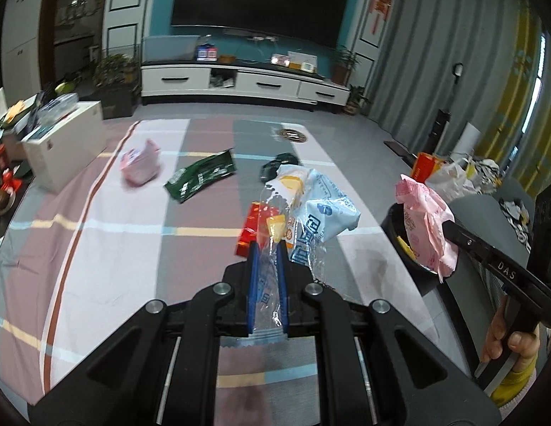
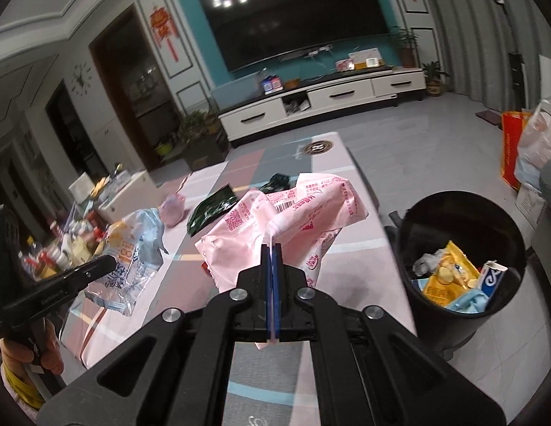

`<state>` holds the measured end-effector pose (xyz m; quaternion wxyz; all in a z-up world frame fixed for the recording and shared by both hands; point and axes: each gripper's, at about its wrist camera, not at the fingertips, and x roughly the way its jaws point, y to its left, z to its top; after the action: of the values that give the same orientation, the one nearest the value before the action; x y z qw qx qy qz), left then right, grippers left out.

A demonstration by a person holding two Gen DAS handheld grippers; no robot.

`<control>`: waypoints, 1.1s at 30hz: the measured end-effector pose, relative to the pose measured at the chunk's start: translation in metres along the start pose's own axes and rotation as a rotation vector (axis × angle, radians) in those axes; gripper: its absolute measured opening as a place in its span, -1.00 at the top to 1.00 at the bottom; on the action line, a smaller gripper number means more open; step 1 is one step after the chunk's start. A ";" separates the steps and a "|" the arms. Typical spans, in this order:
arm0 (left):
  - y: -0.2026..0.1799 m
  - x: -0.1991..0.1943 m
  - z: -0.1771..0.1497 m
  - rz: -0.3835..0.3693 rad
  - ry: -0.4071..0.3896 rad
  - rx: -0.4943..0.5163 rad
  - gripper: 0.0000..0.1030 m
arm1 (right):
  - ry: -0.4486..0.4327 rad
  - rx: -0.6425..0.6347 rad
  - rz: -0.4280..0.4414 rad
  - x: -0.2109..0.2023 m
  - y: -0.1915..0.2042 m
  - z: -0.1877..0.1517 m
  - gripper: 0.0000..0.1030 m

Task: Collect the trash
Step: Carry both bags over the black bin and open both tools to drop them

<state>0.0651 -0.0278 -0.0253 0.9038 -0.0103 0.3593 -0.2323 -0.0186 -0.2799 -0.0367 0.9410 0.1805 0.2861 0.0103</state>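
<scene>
My left gripper (image 1: 267,248) is shut on a clear and light-blue plastic wrapper (image 1: 318,209), held above the table; it also shows in the right wrist view (image 2: 133,248). My right gripper (image 2: 271,248) is shut on a crumpled pink wrapper (image 2: 286,220), held up left of the black trash bin (image 2: 460,248); the wrapper (image 1: 424,223) hangs over the bin's rim (image 1: 392,213) in the left wrist view. On the table lie a green packet (image 1: 200,177), a pink packet (image 1: 140,163), a red wrapper (image 1: 248,230) and a dark wrapper (image 1: 275,167).
The table has a checked cloth (image 1: 115,248). A white box (image 1: 62,149) and clutter stand at its left. The bin holds several wrappers (image 2: 453,277). Bags (image 2: 524,149) sit on the floor at right. A TV cabinet (image 1: 239,81) stands beyond.
</scene>
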 end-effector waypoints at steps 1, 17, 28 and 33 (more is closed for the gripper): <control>-0.006 0.002 0.002 -0.003 0.001 0.011 0.79 | -0.006 0.008 -0.002 -0.002 -0.003 0.000 0.96; -0.121 0.036 0.018 -0.116 0.030 0.216 0.78 | -0.092 0.179 -0.054 -0.042 -0.089 -0.007 0.96; -0.191 0.074 0.020 -0.190 0.061 0.315 0.77 | -0.122 0.287 -0.122 -0.054 -0.144 -0.017 0.96; -0.214 0.097 0.022 -0.204 0.096 0.353 0.77 | -0.117 0.349 -0.122 -0.048 -0.167 -0.022 0.96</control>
<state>0.0527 -0.2636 -0.0319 0.8451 0.1230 0.3527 -0.3824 -0.0843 -0.4344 -0.0854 0.9094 0.3235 0.2388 -0.1068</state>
